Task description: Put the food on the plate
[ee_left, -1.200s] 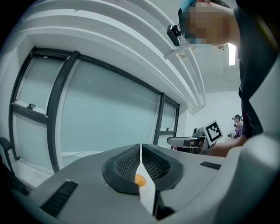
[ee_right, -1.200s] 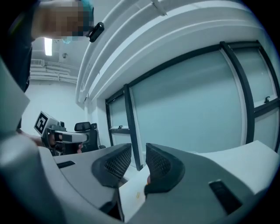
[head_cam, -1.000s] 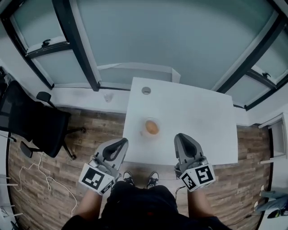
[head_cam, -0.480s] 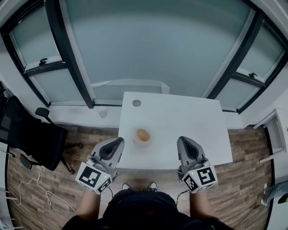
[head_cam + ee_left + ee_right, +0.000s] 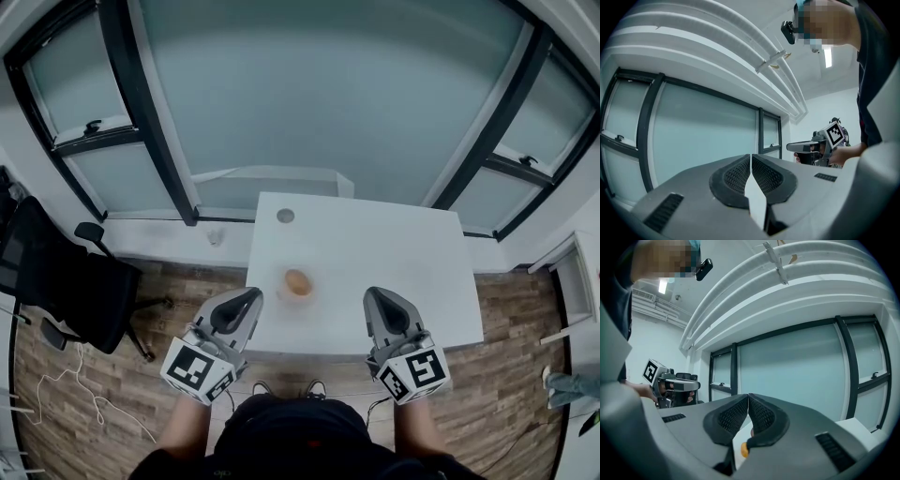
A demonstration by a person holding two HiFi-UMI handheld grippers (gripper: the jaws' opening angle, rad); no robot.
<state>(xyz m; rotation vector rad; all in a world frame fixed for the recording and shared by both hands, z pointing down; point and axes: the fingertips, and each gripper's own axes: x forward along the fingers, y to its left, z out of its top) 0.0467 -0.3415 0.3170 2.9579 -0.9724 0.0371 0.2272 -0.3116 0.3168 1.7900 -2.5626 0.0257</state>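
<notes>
Food (image 5: 298, 281) looks like it's already on the plate (image 5: 285, 289). It's a small round orange-brown thing, can't tell exactly what, sitting on a pale little plate toward the near-left part of the white table (image 5: 394, 248). My left hand-held gripper (image 5: 251, 296) has its jaws pressed together with nothing in them, and the right hand-held gripper (image 5: 376, 296) is closed up and empty too. Both hover at the table's near edge, either side of the plate and apart from it. So I'd say the job's done. I see nothing else edible on the table, just a round cable hole (image 5: 285, 216) at the far side.
</notes>
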